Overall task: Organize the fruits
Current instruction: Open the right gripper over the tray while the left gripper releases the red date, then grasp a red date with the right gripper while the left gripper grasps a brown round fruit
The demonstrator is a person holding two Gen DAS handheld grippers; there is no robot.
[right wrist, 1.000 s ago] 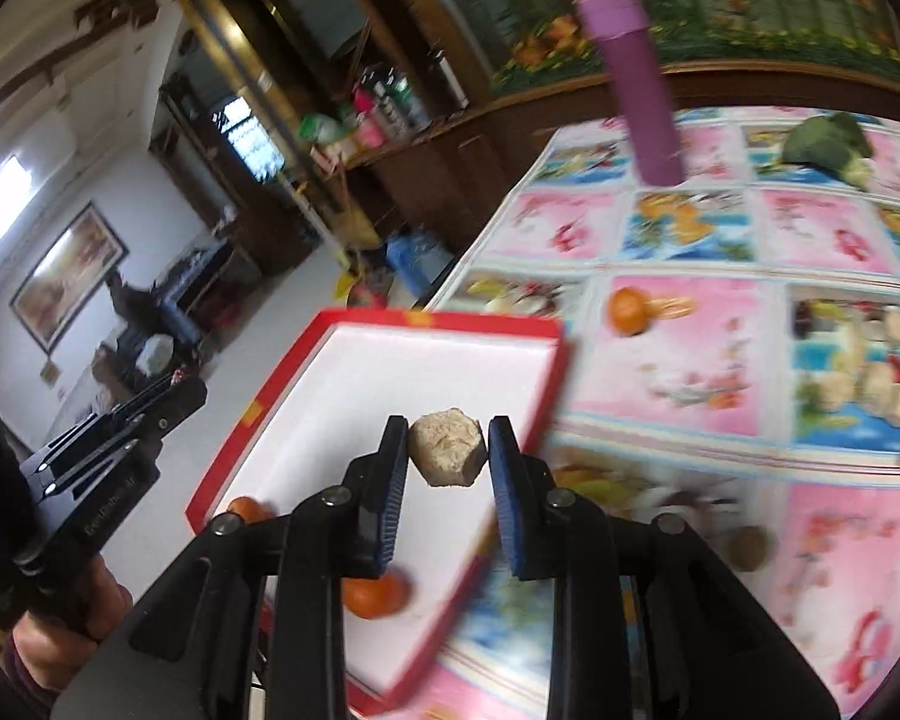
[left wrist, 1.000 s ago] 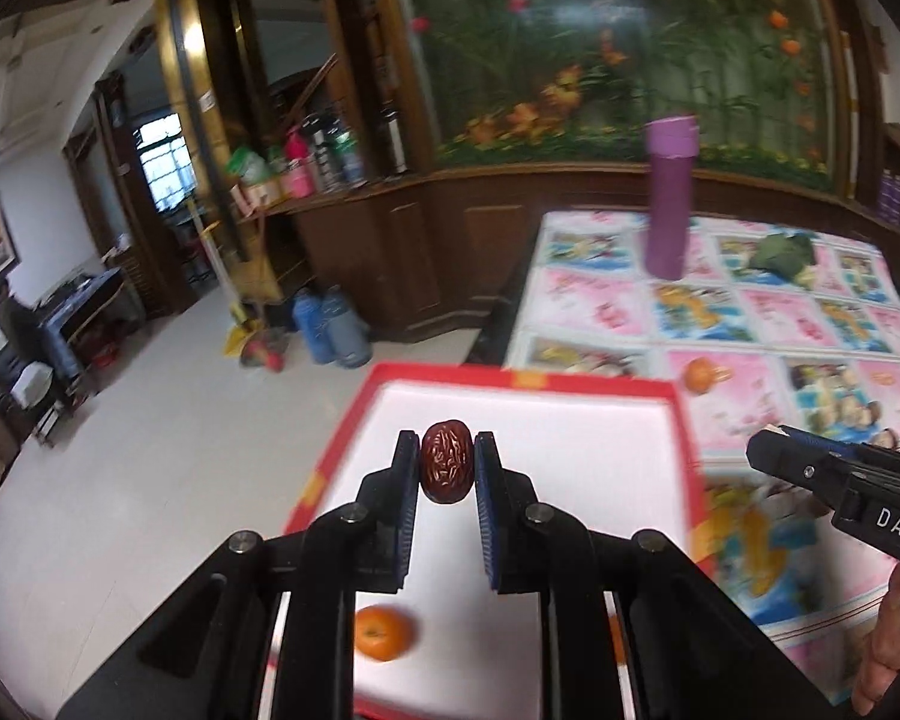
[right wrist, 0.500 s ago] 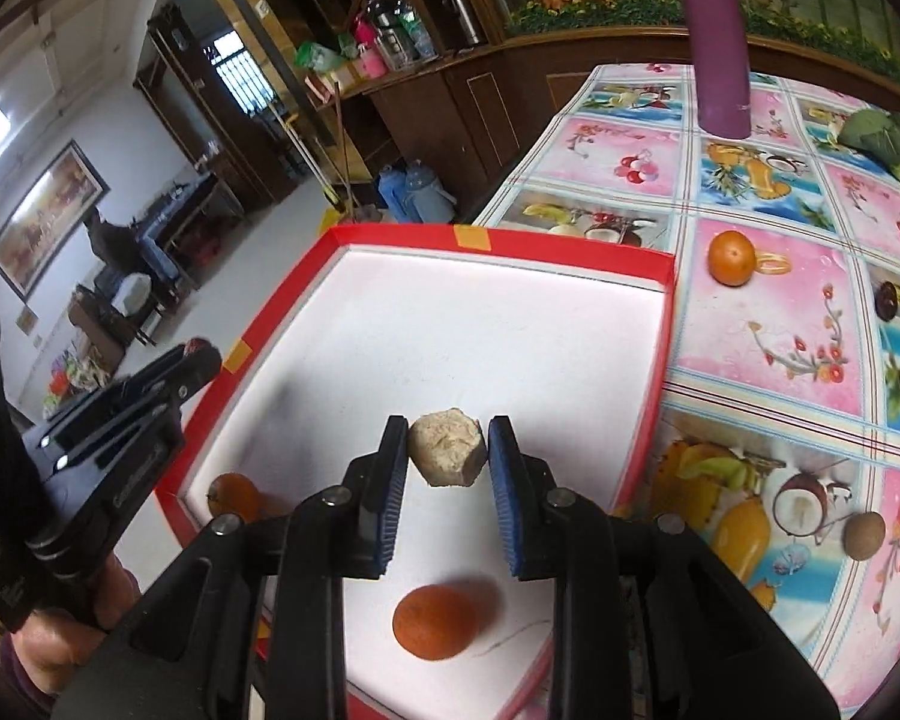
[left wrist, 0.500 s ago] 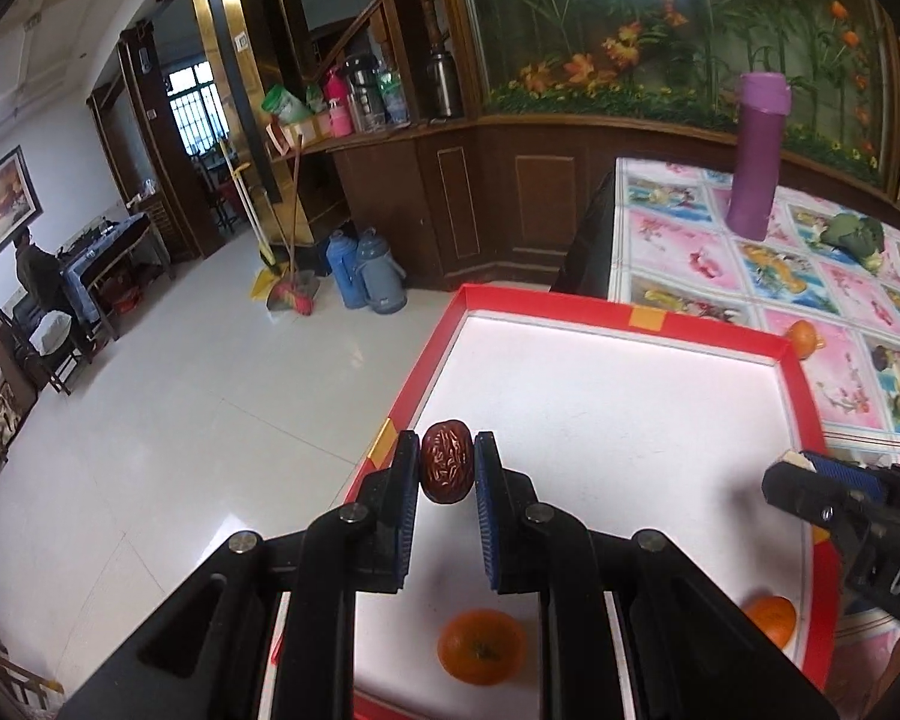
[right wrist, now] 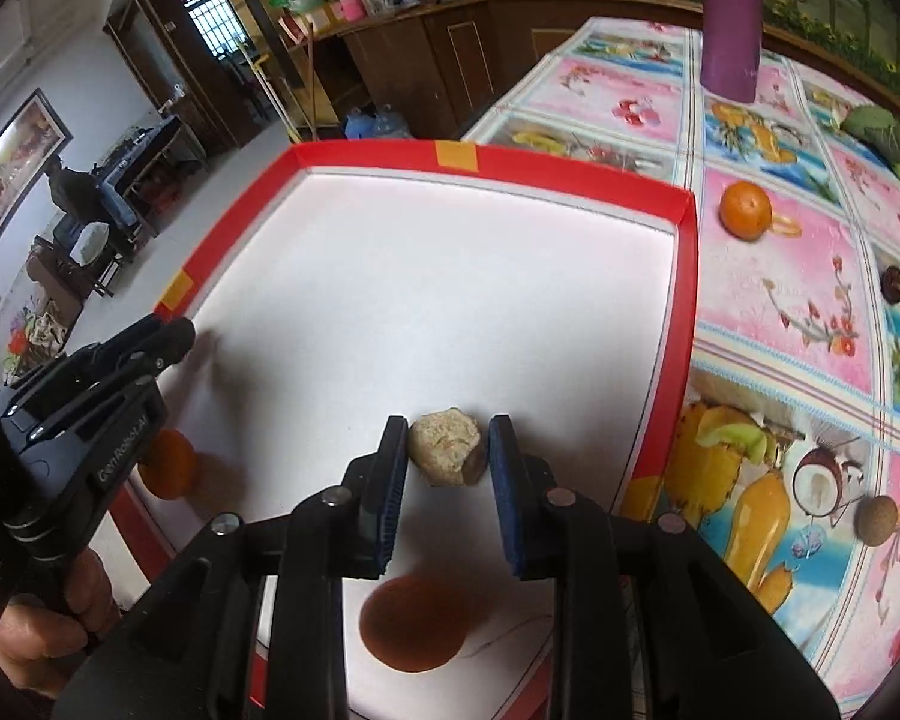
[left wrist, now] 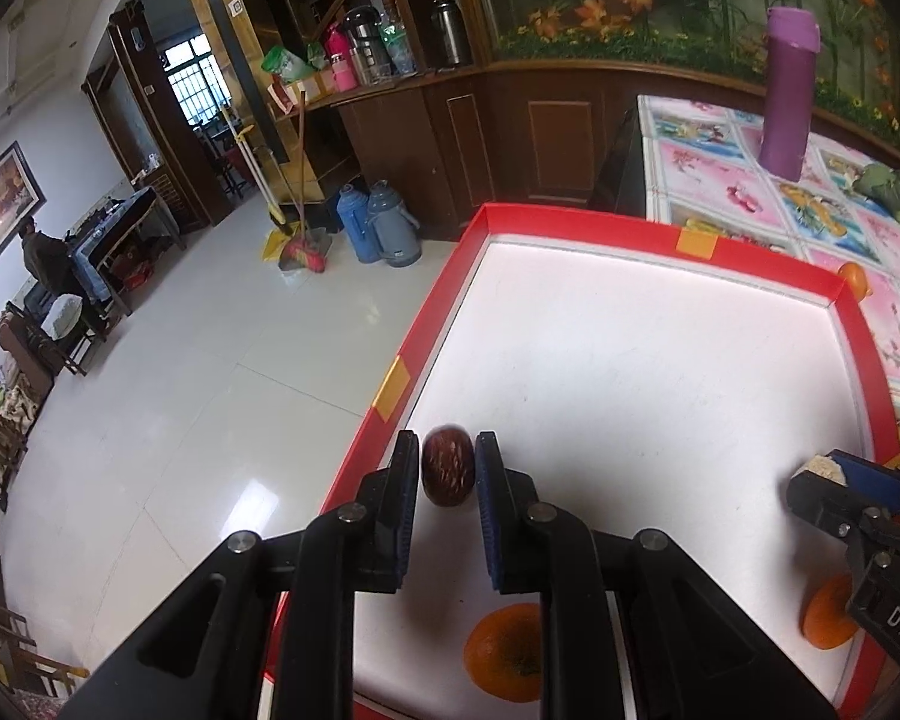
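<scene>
A red-rimmed tray (left wrist: 630, 228) with a white floor fills both views. My left gripper (left wrist: 447, 480) is shut on a dark red date (left wrist: 447, 473), low over the tray floor beside its left rim. It also shows at the left of the right wrist view as the left gripper (right wrist: 183, 333). My right gripper (right wrist: 448, 462) is shut on a beige lump (right wrist: 444, 447), low over the near right part of the tray (right wrist: 540, 165). Two oranges (left wrist: 504, 654) (left wrist: 828, 612) lie in the tray near its front edge, beneath the grippers.
On the flowered tablecloth right of the tray lie an orange (right wrist: 746, 210), a small dark fruit (right wrist: 891, 285) and a brown round fruit (right wrist: 876, 519). A purple bottle (right wrist: 729, 18) and a green vegetable (right wrist: 882, 132) stand farther back. The floor drops away left of the tray.
Both grippers have come down and forward over the tray with their fruit. The date now hangs just above the floor by the left rim, and the beige lump has tilted slightly between the pads.
</scene>
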